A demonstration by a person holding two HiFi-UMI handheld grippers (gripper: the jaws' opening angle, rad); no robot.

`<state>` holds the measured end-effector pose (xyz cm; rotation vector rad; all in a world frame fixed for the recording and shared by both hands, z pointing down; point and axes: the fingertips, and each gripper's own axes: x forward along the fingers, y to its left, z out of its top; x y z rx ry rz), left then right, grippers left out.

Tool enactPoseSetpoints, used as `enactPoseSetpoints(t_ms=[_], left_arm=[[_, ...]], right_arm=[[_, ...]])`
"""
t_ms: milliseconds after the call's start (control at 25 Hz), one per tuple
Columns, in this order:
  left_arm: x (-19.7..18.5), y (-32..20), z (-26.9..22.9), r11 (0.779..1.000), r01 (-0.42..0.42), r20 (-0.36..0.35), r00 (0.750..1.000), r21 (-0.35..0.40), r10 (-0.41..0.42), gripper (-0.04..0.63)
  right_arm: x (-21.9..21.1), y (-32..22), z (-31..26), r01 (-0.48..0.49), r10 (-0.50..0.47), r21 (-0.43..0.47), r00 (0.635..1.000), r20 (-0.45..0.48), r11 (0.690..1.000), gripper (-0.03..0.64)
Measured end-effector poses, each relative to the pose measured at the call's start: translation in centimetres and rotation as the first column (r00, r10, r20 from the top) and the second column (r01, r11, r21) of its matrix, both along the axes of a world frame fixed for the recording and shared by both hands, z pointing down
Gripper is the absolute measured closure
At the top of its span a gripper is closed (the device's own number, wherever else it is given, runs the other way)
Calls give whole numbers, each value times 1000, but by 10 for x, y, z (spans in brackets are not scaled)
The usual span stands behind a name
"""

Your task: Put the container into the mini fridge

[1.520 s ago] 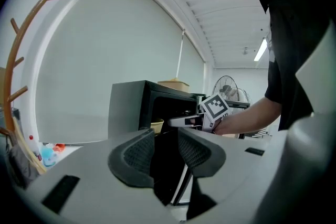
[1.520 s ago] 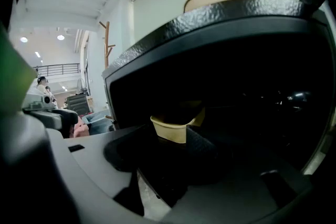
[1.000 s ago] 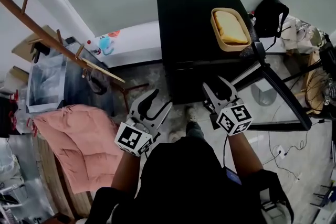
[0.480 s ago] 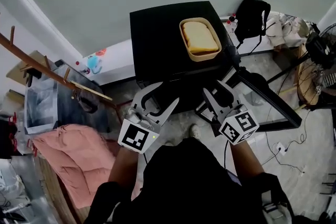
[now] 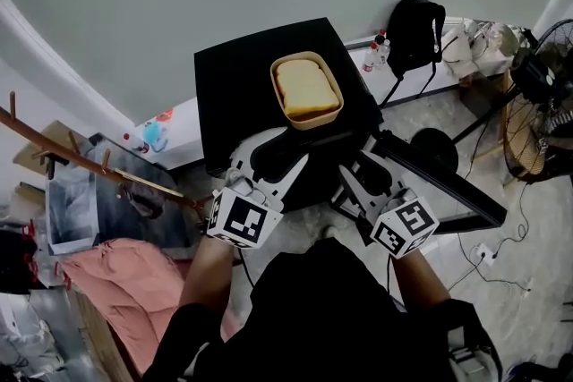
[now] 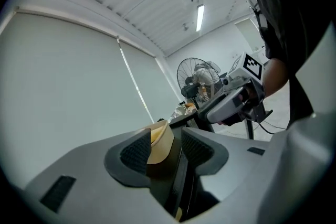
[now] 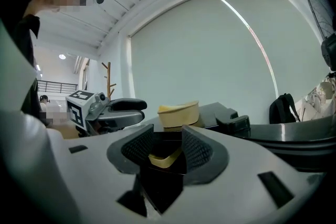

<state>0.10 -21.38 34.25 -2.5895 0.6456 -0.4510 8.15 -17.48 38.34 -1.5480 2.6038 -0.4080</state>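
A tan container (image 5: 307, 89) with yellow food in it stands on top of the black mini fridge (image 5: 237, 80), near its right edge. My left gripper (image 5: 277, 152) hovers over the fridge's front edge, just short of the container. Its jaws are closing with nothing between the pads. My right gripper (image 5: 365, 170) is lower right of the container, in front of the fridge, also closing on nothing. The left gripper view shows the container (image 6: 160, 136) beyond the jaws. In the right gripper view the container (image 7: 178, 113) sits ahead and the left gripper (image 7: 105, 107) is to its left.
A black backpack (image 5: 414, 31) and bottles (image 5: 376, 49) stand against the wall right of the fridge. A black table frame (image 5: 443, 183) runs along the right, a fan (image 5: 537, 76) further right. A wooden coat rack (image 5: 81, 161), a glass cabinet (image 5: 72, 192) and pink bedding (image 5: 107, 300) are at the left.
Both grippers have moved forward to the fridge; the left one now reaches over its front edge near the container. Both pairs of jaws have narrowed slightly.
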Motion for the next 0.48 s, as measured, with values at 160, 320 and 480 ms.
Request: enactPoseSetpoints(t_ms=[160,320,480], left_arm=[[14,-12,7,1000,-1,64,998,1,1,400],[24,-20,9,999,-9,155,988,51,1,405],[30,-29,12,992,-21,266,964,127,-13,462]], right_arm=[[3,-2,4,17,-17,-1,1000,4,1000,436],[8,-1,6,16,-16,-6,1000,15,1000,437],[12,0,9,14,-14,-12,1000,24,1000,439]])
